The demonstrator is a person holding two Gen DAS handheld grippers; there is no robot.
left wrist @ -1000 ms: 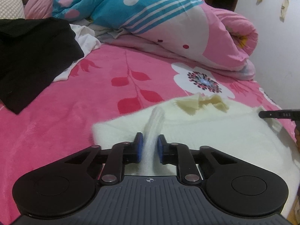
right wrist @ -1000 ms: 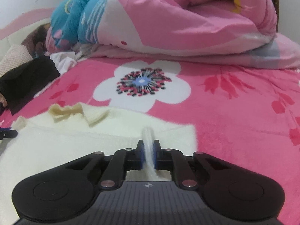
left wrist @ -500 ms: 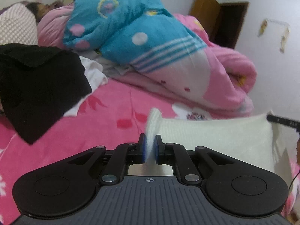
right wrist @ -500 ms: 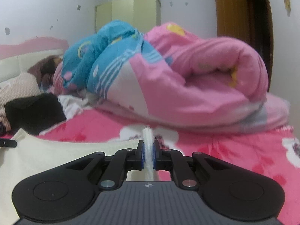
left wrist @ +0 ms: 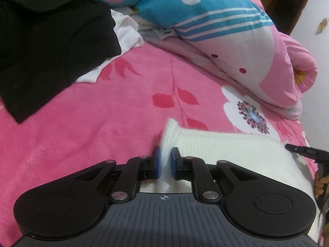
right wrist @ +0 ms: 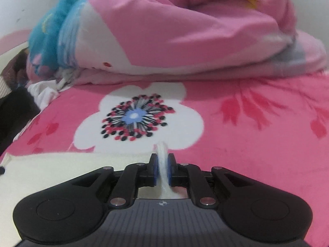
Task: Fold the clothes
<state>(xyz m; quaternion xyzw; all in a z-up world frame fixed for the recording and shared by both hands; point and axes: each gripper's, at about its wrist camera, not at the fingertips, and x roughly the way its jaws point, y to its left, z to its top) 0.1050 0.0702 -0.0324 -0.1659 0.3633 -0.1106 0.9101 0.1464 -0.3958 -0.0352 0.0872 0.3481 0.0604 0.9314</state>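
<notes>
Pink floral bed sheet (left wrist: 86, 127) fills the view, rolled quilt (left wrist: 236, 41) at twelve o'clock, black garment (left wrist: 41, 47) at ten. The cream knitted sweater (left wrist: 232, 152) stretches three-to-nine between the tools. Left gripper (left wrist: 165, 162) and right gripper (right wrist: 163, 169) each pinch an edge of it tight, equally near, its long axis running across them.
</notes>
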